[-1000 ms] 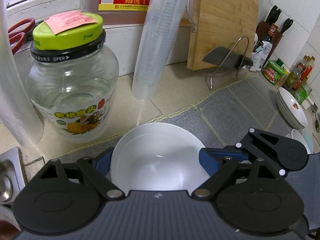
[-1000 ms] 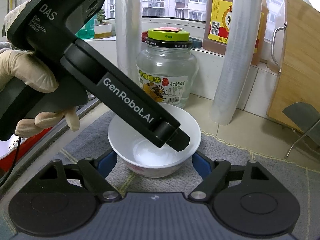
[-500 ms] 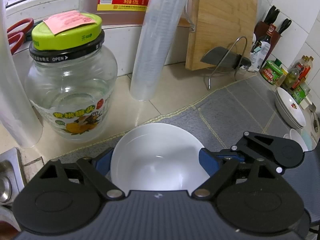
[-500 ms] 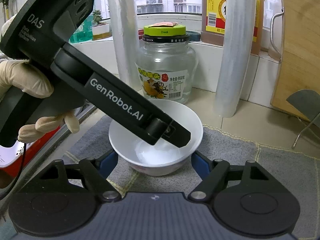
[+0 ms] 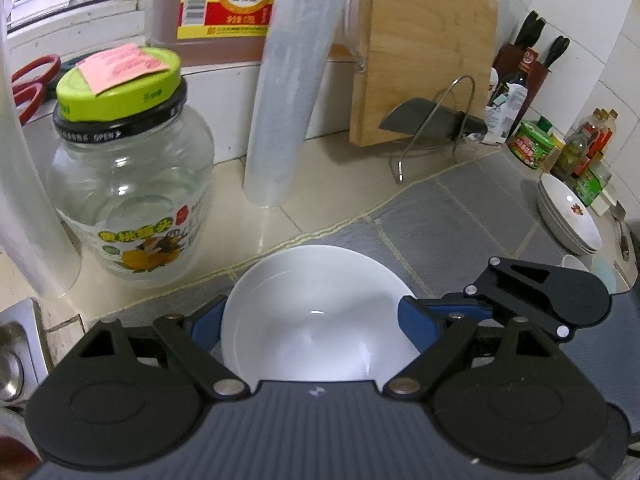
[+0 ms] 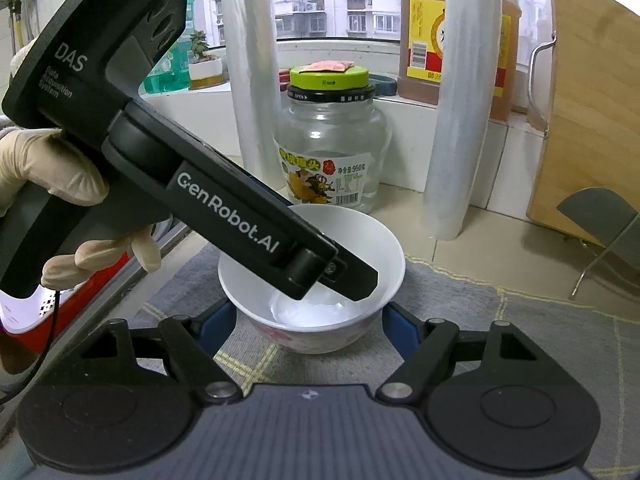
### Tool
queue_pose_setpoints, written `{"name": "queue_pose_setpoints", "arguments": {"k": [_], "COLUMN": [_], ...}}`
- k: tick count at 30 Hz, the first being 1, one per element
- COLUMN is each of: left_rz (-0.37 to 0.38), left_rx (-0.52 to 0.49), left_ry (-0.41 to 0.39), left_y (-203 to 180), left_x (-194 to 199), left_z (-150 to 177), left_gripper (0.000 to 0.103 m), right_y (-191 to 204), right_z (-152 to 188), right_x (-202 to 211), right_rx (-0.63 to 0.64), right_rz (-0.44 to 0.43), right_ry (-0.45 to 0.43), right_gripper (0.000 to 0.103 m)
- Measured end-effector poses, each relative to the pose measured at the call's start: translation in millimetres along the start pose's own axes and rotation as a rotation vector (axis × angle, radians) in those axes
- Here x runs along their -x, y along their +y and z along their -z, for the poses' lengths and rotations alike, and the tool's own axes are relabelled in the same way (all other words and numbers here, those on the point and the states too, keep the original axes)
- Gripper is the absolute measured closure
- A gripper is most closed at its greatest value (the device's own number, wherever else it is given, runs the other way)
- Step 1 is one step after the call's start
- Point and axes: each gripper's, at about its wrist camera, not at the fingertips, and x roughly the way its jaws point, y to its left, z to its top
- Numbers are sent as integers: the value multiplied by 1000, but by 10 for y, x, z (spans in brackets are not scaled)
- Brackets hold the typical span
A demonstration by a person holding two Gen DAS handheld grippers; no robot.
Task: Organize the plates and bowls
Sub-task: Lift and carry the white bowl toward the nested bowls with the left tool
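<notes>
Grey mat [image 5: 472, 216] bears white bowl [image 5: 316, 312], upright, mouth facing up.

"GenRobot.AI", "DAS" on left tool [image 6: 336, 276]; "OPEN" on jar [image 5: 128, 196] collar; "料酒" on bottle [image 5: 228, 0].

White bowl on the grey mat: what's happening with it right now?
A gloved hand holds the left gripper, whose jaws look closed on the white bowl from either side. The bowl rests on the grey mat by the glass jar. The right gripper hovers in front, jaws open, clear of the bowl.
</notes>
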Motion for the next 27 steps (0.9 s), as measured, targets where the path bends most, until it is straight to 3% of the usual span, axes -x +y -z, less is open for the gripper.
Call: {"name": "queue_pose_setpoints", "arguments": {"k": [6, 27], "left_rz": [9, -68], "left_rx": [-2, -24], "left_ry": [-25, -80], "left_y": [-143, -1085], "left_x": [99, 471], "left_z": [-6, 96], "left_gripper": [14, 14], "right_y": [3, -149], "right_z": [13, 265], "right_x": [170, 976], "right_rx": [1, 37], "right_rz": [9, -35], "right_ry": [-5, -44], "right_gripper": [19, 19]}}
